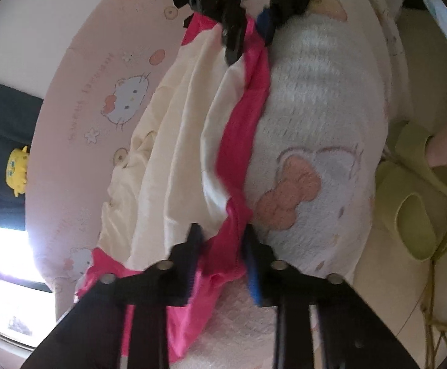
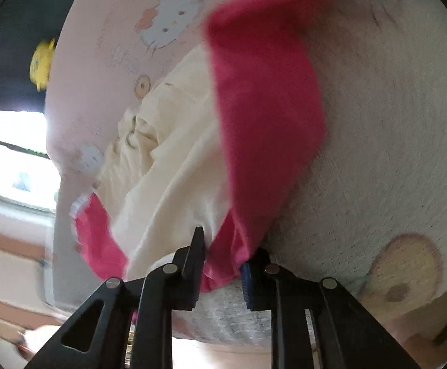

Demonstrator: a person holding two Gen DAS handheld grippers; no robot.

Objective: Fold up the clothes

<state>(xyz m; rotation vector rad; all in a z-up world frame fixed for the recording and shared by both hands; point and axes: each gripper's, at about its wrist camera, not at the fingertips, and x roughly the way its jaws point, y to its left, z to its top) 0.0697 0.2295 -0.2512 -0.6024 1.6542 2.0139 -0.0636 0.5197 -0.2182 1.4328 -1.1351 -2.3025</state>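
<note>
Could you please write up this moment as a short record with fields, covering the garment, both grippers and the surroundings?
garment: cream and pink garment, stretched between the two grippers over the bed
left gripper: fingers closed on the garment's pink edge
right gripper: fingers closed on the pink edge; seen at the top of the left wrist view
surface: pink cartoon-cat bedsheet, with a white fluffy blanket beside the garment
nearby: green slippers on the floor
fold state: garment held up, not yet folded

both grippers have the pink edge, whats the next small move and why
Probably draw the two grippers apart to pull the garment taut. The left gripper and right gripper each pinch its pink trim, which twists and sags between them, with the cream fabric bunched.
</note>
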